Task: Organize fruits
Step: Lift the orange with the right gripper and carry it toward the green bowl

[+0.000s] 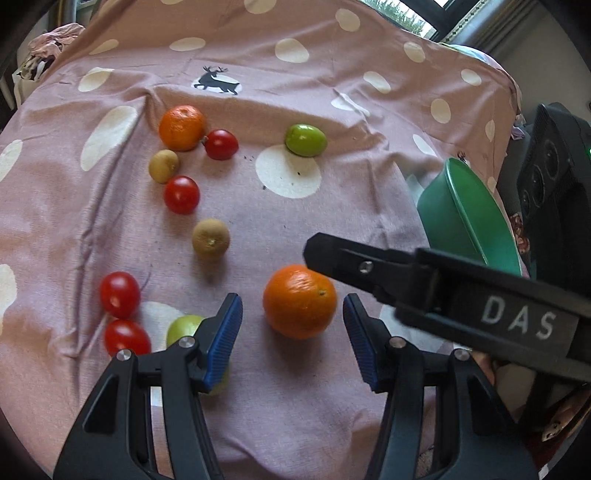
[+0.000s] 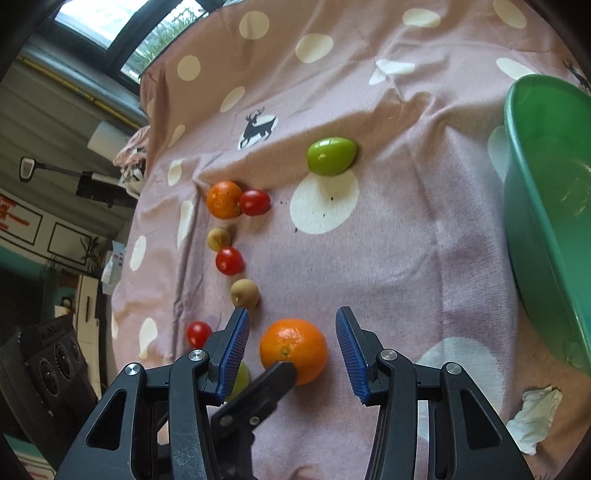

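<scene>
Left wrist view: pink dotted cloth [image 1: 332, 229] fills frame, green tub [image 1: 465, 218] at 3 o'clock, big orange [image 1: 300, 301] at centre btwn left gripper [image 1: 293, 334] pads, jaws released, not touching it. Right gripper [image 2: 291, 354] also spread wide w/ same orange btwn its pads, no contact. Smaller fruit: green plum [image 1: 306, 139] at 12, tomatoes [image 1: 120, 294] at 9.

Pink bedsheet [image 2: 406, 240] lying spread, showing cream dots and a deer print [image 2: 258, 127]. Crumpled tissue [image 2: 533, 419] resting near its edge (beside a window [image 2: 122, 33]).
</scene>
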A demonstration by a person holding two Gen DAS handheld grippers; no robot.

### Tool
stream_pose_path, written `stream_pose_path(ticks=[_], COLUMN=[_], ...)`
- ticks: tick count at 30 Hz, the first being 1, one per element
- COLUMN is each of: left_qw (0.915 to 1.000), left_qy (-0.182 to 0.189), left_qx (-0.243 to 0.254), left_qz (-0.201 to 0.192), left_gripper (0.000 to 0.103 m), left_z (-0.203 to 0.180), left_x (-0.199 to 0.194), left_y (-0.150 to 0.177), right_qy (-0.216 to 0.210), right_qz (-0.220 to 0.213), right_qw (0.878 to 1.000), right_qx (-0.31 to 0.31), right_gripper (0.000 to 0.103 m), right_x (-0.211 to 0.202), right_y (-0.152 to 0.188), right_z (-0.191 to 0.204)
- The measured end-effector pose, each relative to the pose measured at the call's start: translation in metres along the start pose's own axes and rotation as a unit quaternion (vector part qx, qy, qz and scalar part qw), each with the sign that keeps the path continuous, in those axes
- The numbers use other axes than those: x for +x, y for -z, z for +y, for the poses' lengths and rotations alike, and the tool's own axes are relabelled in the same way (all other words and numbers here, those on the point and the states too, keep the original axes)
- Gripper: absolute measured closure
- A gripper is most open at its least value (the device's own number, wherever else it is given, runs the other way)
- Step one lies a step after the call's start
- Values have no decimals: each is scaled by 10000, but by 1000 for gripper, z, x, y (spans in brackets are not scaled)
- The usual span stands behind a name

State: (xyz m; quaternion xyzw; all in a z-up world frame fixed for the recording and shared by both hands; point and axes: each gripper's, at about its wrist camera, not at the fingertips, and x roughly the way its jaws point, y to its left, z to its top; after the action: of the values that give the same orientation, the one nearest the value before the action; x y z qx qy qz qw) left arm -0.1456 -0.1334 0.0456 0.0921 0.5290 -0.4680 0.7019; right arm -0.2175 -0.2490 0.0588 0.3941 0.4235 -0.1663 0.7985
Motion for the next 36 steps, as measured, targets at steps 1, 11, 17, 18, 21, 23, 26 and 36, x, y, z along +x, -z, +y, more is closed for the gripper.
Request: stream_pose_path(ticks=[1,11,17,18,21,23,26,36], left_qw=[10000,9996,9995,9995,9995,9995,9994,9995], left_qy=[12,-55,-53,-57,-56,-65,-103,-106], left_qx=[15,122,135,138,142,151,192,170], left_qz=[9,245,279,276,272,270,264,237], left_gripper=[47,47,47,47,47,47,47,56], left_z=[-2,-8,-10,-10,-9,-9,-10,-9], left_x=[1,15,19,19,19,19,20,20], left_y=[1,5,5,4,4,4,5,4], right_qy=[45,-46,-70,-72,-84,-97,-110,-39], right_qz=[28,340,440,451,493,495,497,535], right_qw=[10000,9994,9989,9989,9987,9987,9986,9982], right_qx=[-31,-75,-127,-132,-127,-124,-119,-260], right_gripper=[53,53,53,53,53,53,53,53], right_x=[2,14,18,18,18,18,18,22], right_y=[0,3,3,3,3,3,4,5], right_z=[0,-2,-2,-2,-2,-3,-3,2])
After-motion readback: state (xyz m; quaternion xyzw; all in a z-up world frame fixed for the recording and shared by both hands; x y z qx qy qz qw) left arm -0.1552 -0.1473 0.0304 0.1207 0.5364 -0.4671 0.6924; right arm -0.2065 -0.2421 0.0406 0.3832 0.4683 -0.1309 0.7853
